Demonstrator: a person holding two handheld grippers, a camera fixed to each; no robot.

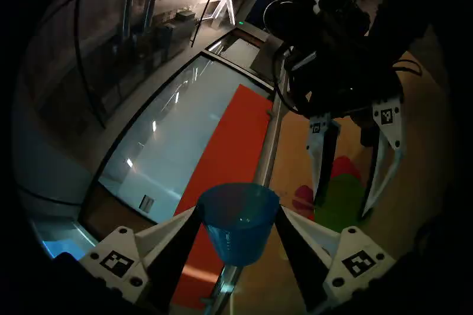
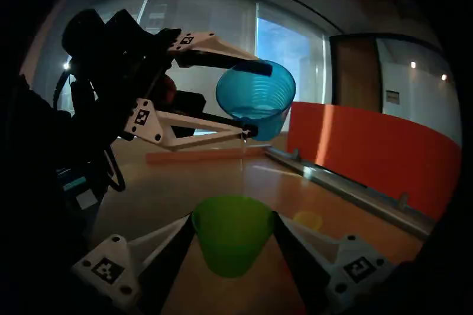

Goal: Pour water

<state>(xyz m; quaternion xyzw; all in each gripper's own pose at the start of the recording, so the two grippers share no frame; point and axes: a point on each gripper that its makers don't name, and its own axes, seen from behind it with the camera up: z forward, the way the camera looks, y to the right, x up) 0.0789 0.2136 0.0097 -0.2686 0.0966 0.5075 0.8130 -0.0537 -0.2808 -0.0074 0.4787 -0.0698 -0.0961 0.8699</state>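
Two cups are held tight. The left hand-held gripper point(image 1: 239, 213) squeezes the blue cup point(image 1: 238, 232), tipped up high over the counter point(image 2: 171, 188). The right hand-held gripper point(image 2: 232, 219) squeezes the green cup point(image 2: 232, 244) lower down.

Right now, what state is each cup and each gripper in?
blue cup: held in the air, tipped over with its mouth sideways; a thin thread under its rim may be water.
green cup: upright, below the blue cup; contents hidden.
left gripper: shut on the blue cup.
right gripper: shut on the green cup.
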